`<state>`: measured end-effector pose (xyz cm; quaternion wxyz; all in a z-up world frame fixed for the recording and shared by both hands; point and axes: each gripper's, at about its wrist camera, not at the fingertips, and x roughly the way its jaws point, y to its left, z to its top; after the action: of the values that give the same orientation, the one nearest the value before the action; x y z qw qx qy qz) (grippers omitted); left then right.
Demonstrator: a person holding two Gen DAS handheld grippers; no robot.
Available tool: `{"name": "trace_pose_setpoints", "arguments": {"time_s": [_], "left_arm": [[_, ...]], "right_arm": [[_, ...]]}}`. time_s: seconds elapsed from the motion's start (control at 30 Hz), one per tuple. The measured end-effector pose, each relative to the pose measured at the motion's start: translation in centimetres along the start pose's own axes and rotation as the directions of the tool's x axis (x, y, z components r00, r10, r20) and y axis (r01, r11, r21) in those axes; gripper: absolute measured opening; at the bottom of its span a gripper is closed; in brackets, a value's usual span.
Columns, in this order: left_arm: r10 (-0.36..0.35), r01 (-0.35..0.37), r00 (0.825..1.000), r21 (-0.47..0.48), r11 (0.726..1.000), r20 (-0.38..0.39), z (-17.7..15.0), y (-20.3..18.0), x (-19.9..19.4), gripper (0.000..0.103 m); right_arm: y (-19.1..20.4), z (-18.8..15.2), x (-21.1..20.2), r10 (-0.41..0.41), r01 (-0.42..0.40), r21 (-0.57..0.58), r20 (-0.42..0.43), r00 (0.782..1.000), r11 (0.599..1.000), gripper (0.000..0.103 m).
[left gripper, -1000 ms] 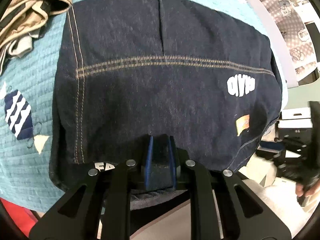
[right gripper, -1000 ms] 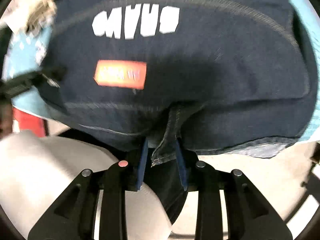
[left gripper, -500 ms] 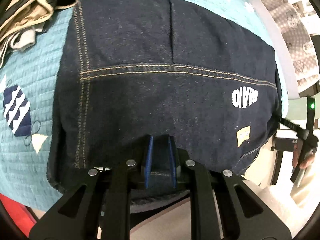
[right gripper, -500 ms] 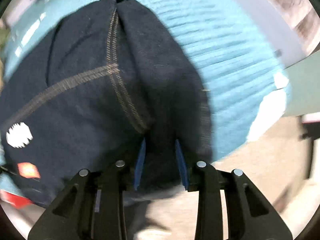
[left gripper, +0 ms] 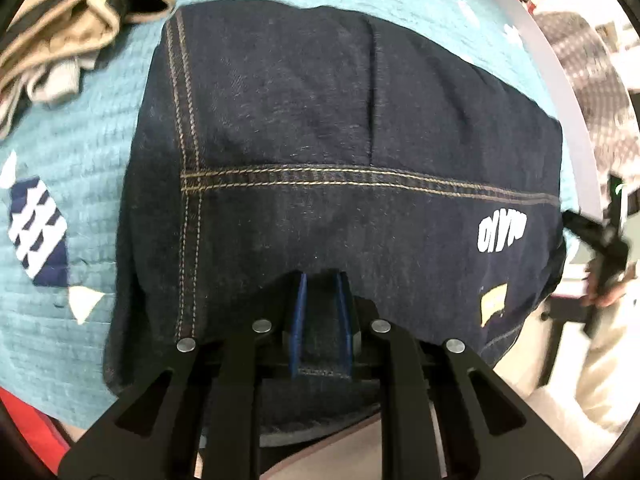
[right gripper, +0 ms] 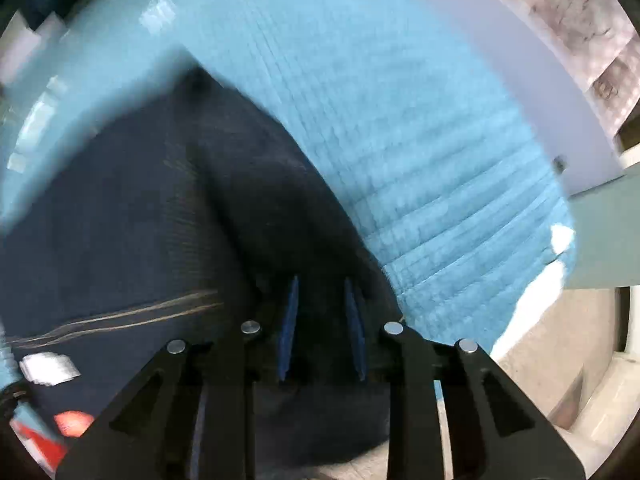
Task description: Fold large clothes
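Between both grippers' jaws sits the denim garment, edge pinched.

Bare turquoise quilt lies open right of the dark denim garment, while a beige clothes heap crowds its far-left corner, just beside the denim.

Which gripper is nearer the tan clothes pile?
Left. The left gripper grips the denim garment with the tan clothes pile beyond; the right gripper grips its other side.
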<state>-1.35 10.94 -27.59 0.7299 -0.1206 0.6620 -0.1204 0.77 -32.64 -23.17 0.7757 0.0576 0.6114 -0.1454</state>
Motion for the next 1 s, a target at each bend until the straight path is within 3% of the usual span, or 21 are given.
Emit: {"name": "trace_pose_setpoints", "arguments": {"time_s": [0.1, 0.23, 0.37, 0.43, 0.53, 0.63, 0.73, 0.8, 0.9, 1.0], "left_arm": [[0.008, -0.007, 1.0, -0.036, 0.999, 0.023, -0.7, 0.1, -0.5, 0.016], [0.055, -0.057, 0.995, 0.028, 0.998, 0.087, -0.6, -0.1, -1.2, 0.016], [0.095, -0.098, 0.992, 0.034, 0.995, 0.088, -0.3, -0.2, -1.0, 0.016], [0.144, -0.157, 0.978, 0.081, 0.984, 0.149, -0.5, -1.5, -2.2, 0.016], [0.19, -0.222, 0.955, 0.125, 0.967, 0.226, -0.4, -3.4, -3.6, 0.016], [0.198, -0.259, 0.928, 0.163, 0.952, 0.316, 0.3, -5.8, -4.8, 0.016], [0.187, -0.277, 0.903, 0.194, 0.941, 0.386, 1.3, -8.6, -5.6, 0.016], [0.171, -0.28, 0.89, 0.209, 0.937, 0.422, 2.0, -10.1, -5.7, 0.016], [0.159, -0.283, 0.878, 0.222, 0.933, 0.451, 3.4, -12.3, -5.5, 0.016], [0.138, -0.268, 0.877, 0.23, 0.936, 0.459, 4.1, -13.6, -5.1, 0.016]], "right_arm": [[1.1, -0.9, -2.1, -0.113, 0.113, -0.023, 0.018, 0.993, 0.993, 0.022], [-0.4, -1.2, -0.9, -0.012, 0.015, 0.105, -0.032, 0.999, 0.994, 0.022], [3.3, -1.6, -2.4, -0.122, 0.122, 0.035, 0.001, 0.993, 0.992, 0.022], [3.7, -1.5, -4.6, -0.024, 0.02, 0.083, 0.051, 0.998, 0.996, 0.022], [6.0, -1.8, -9.2, 0.082, -0.092, 0.053, 0.176, 0.981, 0.994, 0.022], [9.6, -2.2, -13.4, 0.223, -0.216, -0.055, 0.267, 0.938, 0.975, 0.022], [10.7, -2.0, -16.1, 0.339, -0.303, -0.162, 0.296, 0.893, 0.939, 0.022], [10.4, -2.0, -15.1, 0.382, -0.328, -0.214, 0.302, 0.874, 0.92, 0.022], [14.2, -0.4, -14.7, 0.433, -0.36, -0.269, 0.304, 0.848, 0.893, 0.022], [16.4, 0.9, -14.6, 0.439, -0.356, -0.289, 0.309, 0.844, 0.889, 0.022]]}}
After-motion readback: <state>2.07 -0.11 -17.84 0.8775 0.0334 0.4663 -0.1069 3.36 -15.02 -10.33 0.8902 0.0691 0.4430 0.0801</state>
